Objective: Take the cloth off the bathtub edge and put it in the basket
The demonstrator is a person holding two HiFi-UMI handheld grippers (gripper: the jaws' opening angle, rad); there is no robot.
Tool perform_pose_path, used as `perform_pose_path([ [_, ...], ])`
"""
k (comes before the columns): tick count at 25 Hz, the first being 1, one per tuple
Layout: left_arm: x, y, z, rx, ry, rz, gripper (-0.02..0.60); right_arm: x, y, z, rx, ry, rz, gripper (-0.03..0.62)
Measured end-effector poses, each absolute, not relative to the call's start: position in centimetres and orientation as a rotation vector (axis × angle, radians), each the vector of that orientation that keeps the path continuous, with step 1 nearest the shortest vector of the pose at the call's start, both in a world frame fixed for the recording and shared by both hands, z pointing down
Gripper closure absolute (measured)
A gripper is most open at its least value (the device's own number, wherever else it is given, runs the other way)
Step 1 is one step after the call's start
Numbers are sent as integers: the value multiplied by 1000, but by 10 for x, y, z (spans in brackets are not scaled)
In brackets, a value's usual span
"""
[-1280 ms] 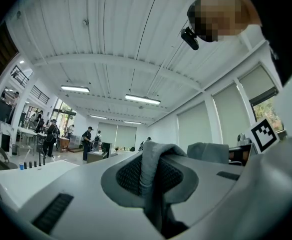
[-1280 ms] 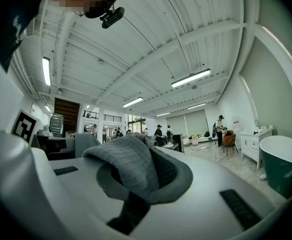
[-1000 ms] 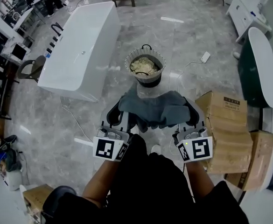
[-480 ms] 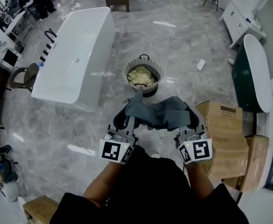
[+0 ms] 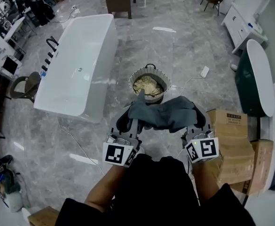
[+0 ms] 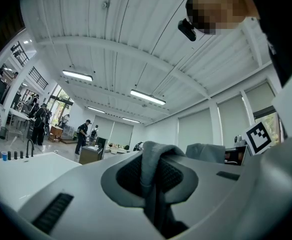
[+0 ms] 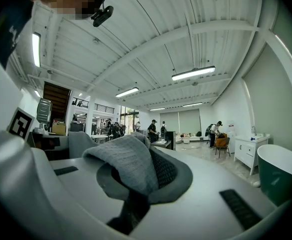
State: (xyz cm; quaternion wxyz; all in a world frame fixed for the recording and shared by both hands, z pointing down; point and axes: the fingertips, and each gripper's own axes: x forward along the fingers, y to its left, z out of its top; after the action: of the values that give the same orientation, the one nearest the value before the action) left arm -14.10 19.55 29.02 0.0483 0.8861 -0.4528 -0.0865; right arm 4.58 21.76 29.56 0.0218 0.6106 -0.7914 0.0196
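We find the room evenly bright, lit by long ceiling strip lights (image 6: 146,97) that throw only soft, faint shadows. Pale glare streaks lie on the glossy floor (image 5: 184,55), and the white bathtub (image 5: 95,41) looks nearly washed out. Both gripper views bend hard toward black corners, and their nearest surfaces look soft.

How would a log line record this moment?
cloth: off bathtub, held at both ends | left gripper: shut on cloth | right gripper: shut on cloth | basket: just ahead
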Motion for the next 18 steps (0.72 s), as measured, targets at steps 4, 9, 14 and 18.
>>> perform_pose_path([
  [4, -149, 180, 283, 2698, -1352, -285, 532, 41, 200, 291, 1926, -2442, 67, 548],
  [9, -159, 164, 269, 2736, -1353, -293, 532, 21, 181, 278, 1850, -2501, 9, 548],
  [14, -156, 146, 270, 2718, -1410, -279, 532, 21, 157, 281, 1809, -2557, 21, 548],
  [18, -160, 131, 271, 2689, -1517, -257, 532, 21, 139, 279, 1772, -2592, 45, 548],
])
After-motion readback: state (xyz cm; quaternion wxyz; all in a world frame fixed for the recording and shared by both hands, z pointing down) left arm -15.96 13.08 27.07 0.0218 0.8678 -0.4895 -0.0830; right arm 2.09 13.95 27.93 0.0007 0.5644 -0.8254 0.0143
